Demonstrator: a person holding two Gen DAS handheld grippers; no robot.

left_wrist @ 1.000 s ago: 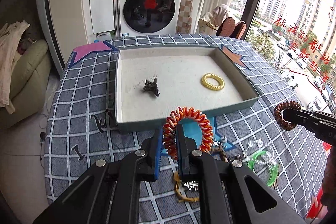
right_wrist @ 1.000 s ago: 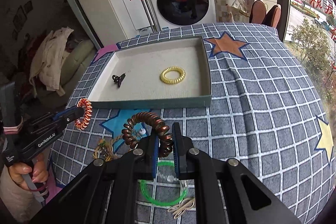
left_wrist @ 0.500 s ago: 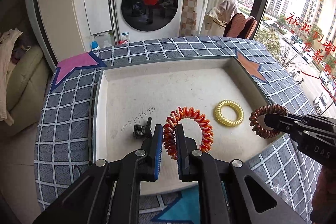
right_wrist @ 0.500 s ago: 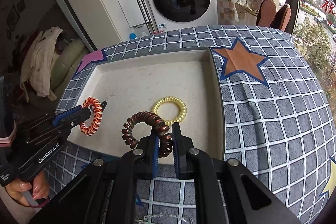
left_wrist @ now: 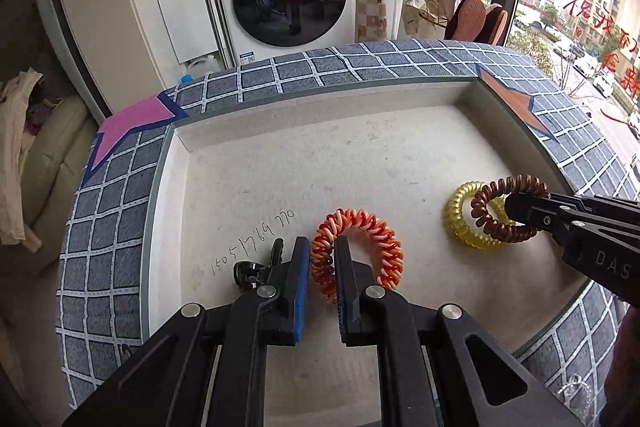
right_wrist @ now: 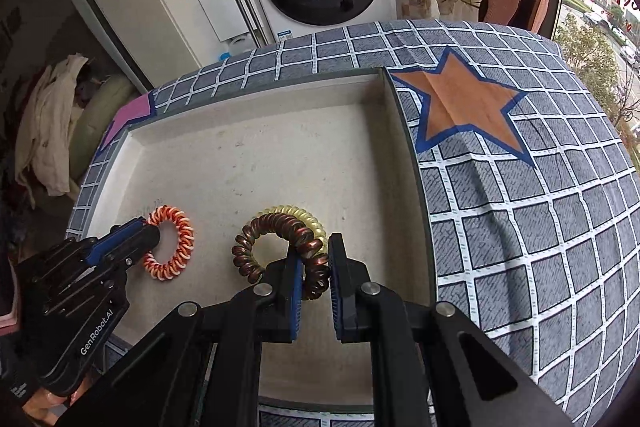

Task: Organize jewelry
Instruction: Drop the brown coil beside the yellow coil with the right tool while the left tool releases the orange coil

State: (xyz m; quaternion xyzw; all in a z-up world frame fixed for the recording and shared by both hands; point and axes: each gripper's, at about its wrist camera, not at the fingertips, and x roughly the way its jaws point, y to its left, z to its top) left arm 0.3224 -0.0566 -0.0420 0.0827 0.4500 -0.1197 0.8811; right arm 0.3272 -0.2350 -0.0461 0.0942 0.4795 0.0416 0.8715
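My left gripper (left_wrist: 322,251) is clamped on the orange coil (left_wrist: 360,251), held over the tray (left_wrist: 320,99) floor near its front edge. A black clip (left_wrist: 256,269) lies just left of its fingers. My right gripper (right_wrist: 314,269) is clamped on the brown coil (right_wrist: 276,247), directly above the yellow coil (right_wrist: 304,215). The tray's right wall stands near this gripper. The back half of the floor is open.

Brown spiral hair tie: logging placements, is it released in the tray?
Not released: the brown spiral hair tie remains clamped in the right gripper over the tray.
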